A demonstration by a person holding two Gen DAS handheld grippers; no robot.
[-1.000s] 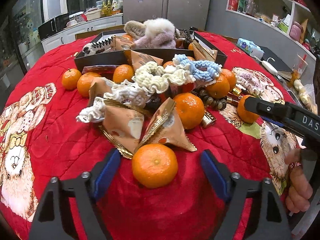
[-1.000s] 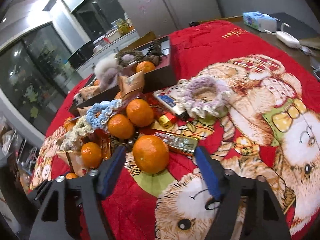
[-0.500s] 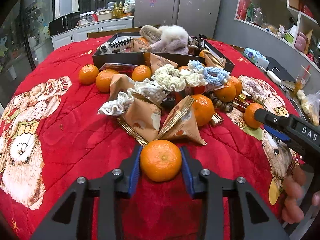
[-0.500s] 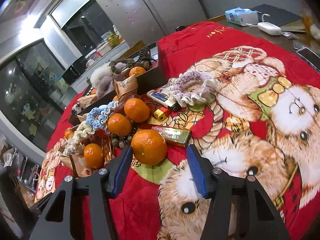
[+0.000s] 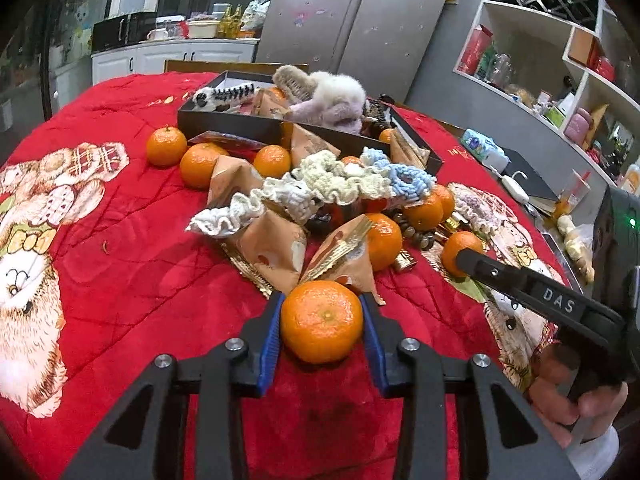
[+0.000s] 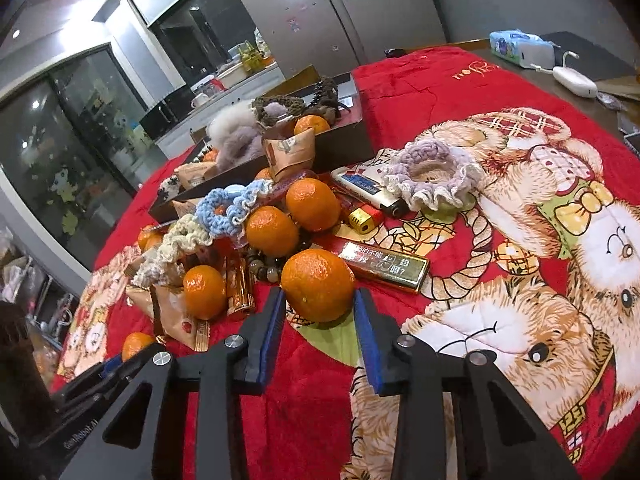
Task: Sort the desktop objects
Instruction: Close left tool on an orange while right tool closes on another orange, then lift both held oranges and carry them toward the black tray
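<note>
Left wrist view: I have my left gripper [image 5: 322, 322] clamped on a mandarin [image 5: 322, 326], both blue pads [image 5: 269, 340] touching its sides, the snack packets [image 5: 276, 246] just beyond the fingertips. Right wrist view: my right gripper [image 6: 319, 304] brackets a second mandarin [image 6: 318, 284]; the pads look to be in contact, though I cannot tell how firmly. I judge each fruit light, round and soft-skinned, liable to roll or bruise, so I grip across the widest girth with modest pressure. The sorting tray [image 5: 236, 122] lies well ahead of both jaws.
</note>
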